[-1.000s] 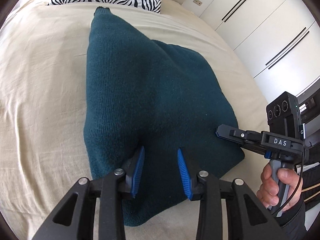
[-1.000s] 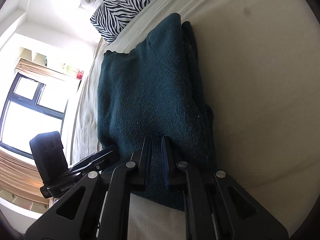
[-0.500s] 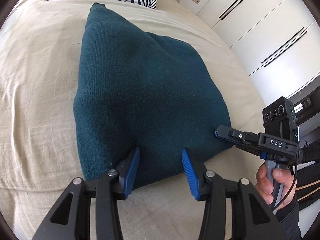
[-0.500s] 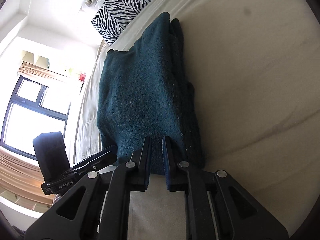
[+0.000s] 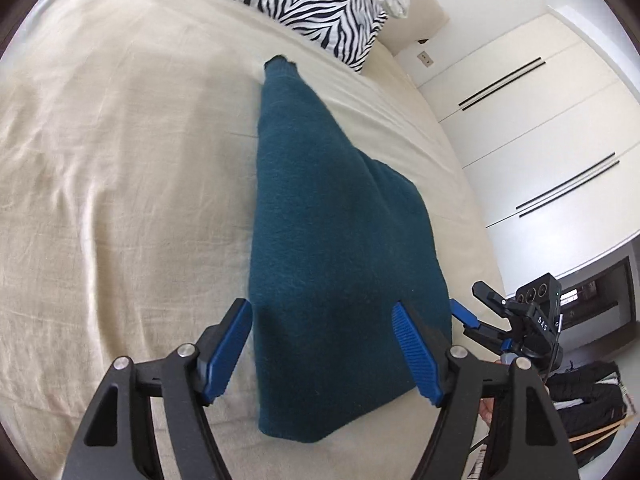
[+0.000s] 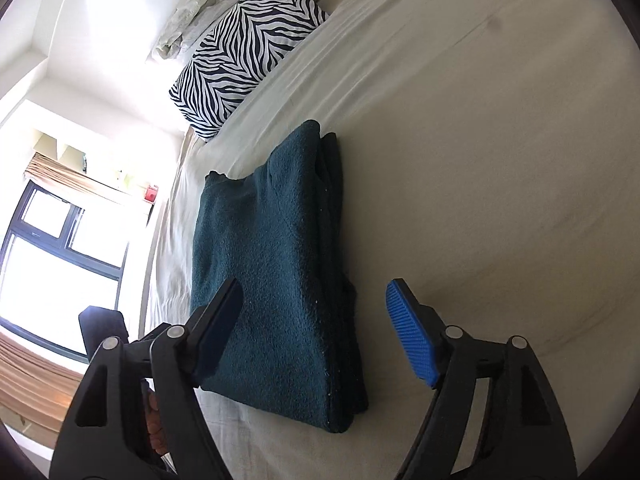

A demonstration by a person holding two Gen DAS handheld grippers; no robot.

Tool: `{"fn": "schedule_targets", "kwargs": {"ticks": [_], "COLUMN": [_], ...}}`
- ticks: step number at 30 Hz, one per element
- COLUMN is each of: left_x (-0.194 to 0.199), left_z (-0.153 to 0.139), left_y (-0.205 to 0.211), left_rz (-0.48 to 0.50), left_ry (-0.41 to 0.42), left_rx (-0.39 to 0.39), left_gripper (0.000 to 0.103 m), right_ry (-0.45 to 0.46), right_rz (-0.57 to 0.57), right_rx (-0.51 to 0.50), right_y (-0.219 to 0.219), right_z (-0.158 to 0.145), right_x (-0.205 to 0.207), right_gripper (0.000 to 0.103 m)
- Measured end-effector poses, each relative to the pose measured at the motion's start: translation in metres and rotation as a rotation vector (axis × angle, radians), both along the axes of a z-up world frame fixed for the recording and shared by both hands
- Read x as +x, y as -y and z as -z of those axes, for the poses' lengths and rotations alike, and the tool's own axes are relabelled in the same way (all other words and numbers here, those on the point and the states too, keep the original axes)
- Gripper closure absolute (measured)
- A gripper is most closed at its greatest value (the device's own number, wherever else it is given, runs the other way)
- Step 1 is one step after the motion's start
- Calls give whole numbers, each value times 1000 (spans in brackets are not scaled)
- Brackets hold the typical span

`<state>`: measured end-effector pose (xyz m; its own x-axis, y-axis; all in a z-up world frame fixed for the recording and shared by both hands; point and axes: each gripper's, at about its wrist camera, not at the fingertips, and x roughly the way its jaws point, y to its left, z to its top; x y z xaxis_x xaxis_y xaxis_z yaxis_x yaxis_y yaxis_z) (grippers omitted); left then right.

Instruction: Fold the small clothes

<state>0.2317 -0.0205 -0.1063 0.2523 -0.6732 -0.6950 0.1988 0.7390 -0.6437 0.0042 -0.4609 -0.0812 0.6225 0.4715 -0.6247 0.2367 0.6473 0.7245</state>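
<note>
at the bottom of the left wrist view, the left gripper (image 5: 322, 354) is seen with its jaws opening wide, the blue pads clear of the folded teal sweater (image 5: 332, 240) lying between them. the right gripper (image 6: 314, 332) is likewise opening, nothing pressed by its pads. the sweater is laid in the middle of the beige bed sheet (image 5: 120, 160), and a zebra-print pillow (image 6: 244, 48) is seen toward the top.

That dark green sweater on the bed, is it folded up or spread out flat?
Folded. The sweater lies as a compact bundle on the bed, with several layers stacked along its side edge. Neither gripper holds it.
</note>
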Motion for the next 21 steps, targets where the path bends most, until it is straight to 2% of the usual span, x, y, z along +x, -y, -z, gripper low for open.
{"fn": "schedule_targets", "kwargs": {"ticks": [3, 7, 9, 12, 14, 17, 21], "left_x": [19, 34, 39, 49, 52, 51, 44], "left_z": [21, 25, 26, 32, 33, 31, 21], "left_y": [1, 12, 19, 21, 21, 27, 40], "left_rz": [-5, 24, 44, 44, 31, 44, 77], "left_ry": [-93, -110, -113, -137, -154, -149, -107], "left_rx": [-44, -49, -31, -48, -51, -3, 102], "left_gripper": [28, 27, 27, 28, 32, 40, 47], "right_ry": [-52, -77, -108, -146, -161, -183, -187], "right_rz": [-29, -77, -122, -144, -145, -168, -179], "right_rx": [82, 83, 57, 53, 63, 14, -82], "right_y": [-1, -12, -19, -21, -19, -25, -36], "right_z": [16, 23, 26, 31, 34, 37, 33], "right_x": [23, 55, 71, 90, 100, 110, 116], "right_gripper": [31, 33, 37, 47, 54, 66, 73]}}
